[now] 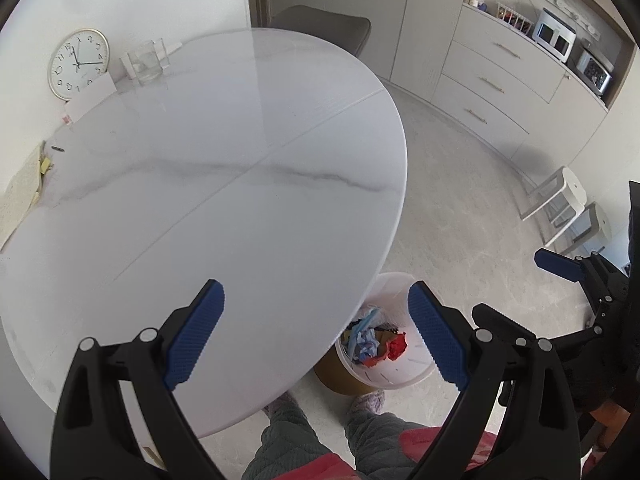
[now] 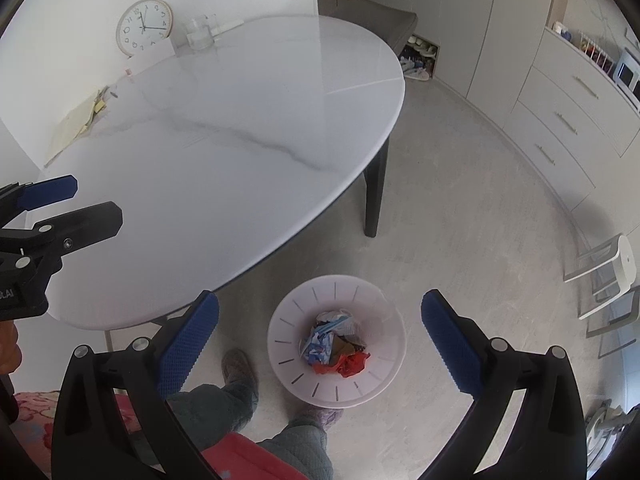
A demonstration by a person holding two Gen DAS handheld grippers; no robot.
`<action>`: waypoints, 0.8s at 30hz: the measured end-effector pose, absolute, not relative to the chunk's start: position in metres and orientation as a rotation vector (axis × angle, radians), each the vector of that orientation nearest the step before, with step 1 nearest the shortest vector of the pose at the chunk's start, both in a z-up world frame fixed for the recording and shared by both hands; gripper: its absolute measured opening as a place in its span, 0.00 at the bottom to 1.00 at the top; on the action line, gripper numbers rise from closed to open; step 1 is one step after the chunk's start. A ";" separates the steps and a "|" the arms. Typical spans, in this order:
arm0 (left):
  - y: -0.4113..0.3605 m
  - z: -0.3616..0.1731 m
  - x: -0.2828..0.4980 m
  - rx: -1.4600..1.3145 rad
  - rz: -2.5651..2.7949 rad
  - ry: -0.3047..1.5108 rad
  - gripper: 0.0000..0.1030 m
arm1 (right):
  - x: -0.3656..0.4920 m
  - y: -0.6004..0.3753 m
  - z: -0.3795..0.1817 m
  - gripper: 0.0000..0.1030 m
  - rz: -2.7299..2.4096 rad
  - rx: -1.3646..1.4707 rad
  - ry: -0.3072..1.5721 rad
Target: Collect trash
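A white slotted waste bin (image 2: 380,384) stands on the floor beside the table, holding crumpled blue, white, red and brown trash (image 2: 340,346). My right gripper (image 2: 320,334) hangs open above it with nothing between its blue pads. In the left wrist view the bin (image 1: 404,380) is half hidden under the table edge, with the trash (image 1: 376,342) showing inside. My left gripper (image 1: 318,326) is open and empty, over the table's near edge and the bin. The two grippers sit side by side: the right gripper (image 1: 526,290) shows at the right, the left gripper (image 2: 76,204) at the left.
A white marble table (image 1: 224,184) carries a clock (image 1: 79,63), a glass (image 1: 148,62) and yellow papers (image 1: 24,196) along the wall. The table's dark leg (image 2: 376,196), two white stools (image 2: 608,280), drawers (image 1: 496,88) and the person's legs (image 2: 240,396) surround the bin.
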State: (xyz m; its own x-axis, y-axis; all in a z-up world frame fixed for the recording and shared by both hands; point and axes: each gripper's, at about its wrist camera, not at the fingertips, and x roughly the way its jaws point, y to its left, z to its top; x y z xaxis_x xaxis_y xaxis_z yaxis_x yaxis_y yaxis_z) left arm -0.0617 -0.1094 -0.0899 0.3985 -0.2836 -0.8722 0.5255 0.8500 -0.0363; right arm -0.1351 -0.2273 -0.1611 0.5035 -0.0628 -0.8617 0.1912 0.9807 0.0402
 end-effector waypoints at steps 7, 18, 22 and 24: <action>-0.104 -0.069 -0.062 0.226 -0.484 0.981 0.86 | -0.129 -0.222 -0.136 0.98 -0.152 0.122 0.984; -0.092 -0.060 -0.059 0.188 -0.445 0.964 0.86 | -0.125 -0.217 -0.128 0.98 -0.137 0.105 0.967; -0.092 -0.056 -0.059 0.190 -0.439 0.953 0.86 | -0.125 -0.215 -0.124 0.98 -0.137 0.101 0.959; -0.091 -0.050 -0.056 0.192 -0.431 0.937 0.86 | -0.124 -0.215 -0.115 0.98 -0.136 0.096 0.943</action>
State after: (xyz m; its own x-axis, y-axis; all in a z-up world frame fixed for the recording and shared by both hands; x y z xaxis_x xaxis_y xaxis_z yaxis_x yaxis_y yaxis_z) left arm -0.0564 -0.0913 -0.0499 0.5156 -0.2742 -0.8118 0.4378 0.8987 -0.0254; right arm -0.1238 -0.2150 -0.1151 0.5797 -0.0741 -0.8114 0.1580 0.9872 0.0227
